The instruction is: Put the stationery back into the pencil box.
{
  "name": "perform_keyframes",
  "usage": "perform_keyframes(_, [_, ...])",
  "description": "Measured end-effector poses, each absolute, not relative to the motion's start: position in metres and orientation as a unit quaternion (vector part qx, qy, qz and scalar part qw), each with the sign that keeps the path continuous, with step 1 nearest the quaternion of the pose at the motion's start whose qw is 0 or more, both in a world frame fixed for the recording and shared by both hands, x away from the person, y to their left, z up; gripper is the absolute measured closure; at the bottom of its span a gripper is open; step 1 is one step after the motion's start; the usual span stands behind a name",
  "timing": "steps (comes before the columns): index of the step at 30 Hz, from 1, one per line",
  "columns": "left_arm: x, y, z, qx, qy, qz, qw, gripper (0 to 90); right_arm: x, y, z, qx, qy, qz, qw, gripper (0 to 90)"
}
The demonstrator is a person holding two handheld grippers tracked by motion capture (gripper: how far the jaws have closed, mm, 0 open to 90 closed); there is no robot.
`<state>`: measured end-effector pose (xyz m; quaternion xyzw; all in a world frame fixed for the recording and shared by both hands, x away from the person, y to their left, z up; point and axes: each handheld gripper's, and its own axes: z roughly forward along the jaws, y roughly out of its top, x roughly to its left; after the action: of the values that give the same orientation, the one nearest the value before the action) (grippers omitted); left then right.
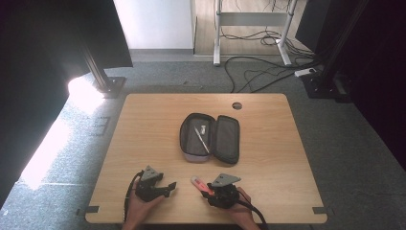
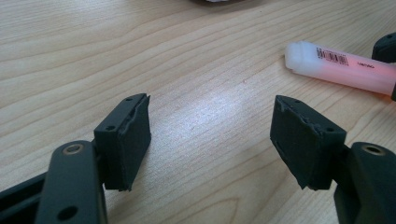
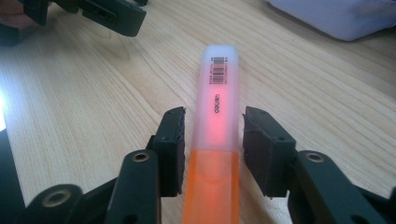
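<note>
The right hand-held gripper (image 3: 212, 149) straddles an orange highlighter (image 3: 215, 140) that lies flat on the counter (image 1: 143, 143). Its jaws stand narrow, one on each side of the barrel; a thin gap shows at the right pad, and at the left pad contact cannot be told. The highlighter's long axis runs straight along the gripper's own line: the orange body sits low between the jaws, and the frosted translucent cap, glowing pink, points away from the gripper. In the high view the highlighter (image 1: 201, 184) lies near the counter's front edge, cap end toward the far left, just ahead of the right hand-held gripper (image 1: 213, 191). A barcode is printed near the cap's end, with small dark lettering below it, too blurred to read surely. The left hand-held gripper (image 2: 210, 140) rests just off to the left, jaws wide apart over bare wood, with the highlighter's cap end (image 2: 327, 63) beyond them. Farther back an open black pencil case (image 1: 209, 138) lies mid-counter with a pen (image 1: 201, 139) inside.
</note>
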<state>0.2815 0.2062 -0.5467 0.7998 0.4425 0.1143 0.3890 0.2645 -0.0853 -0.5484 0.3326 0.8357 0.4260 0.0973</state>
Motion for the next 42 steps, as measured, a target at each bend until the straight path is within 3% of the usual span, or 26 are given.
perform_keyframes(14, [0.281, 0.205, -0.547, 0.8, 0.443, 0.116, 0.388, 29.2, 0.263, -0.083, -0.551, 0.327, 0.843, 0.412, 0.111, 65.2])
perform_keyframes(42, [0.281, 0.205, -0.547, 0.8, 0.442, 0.117, 0.388, 29.2, 0.27, -0.096, -0.536, 0.343, 0.821, 0.441, 0.116, 65.7])
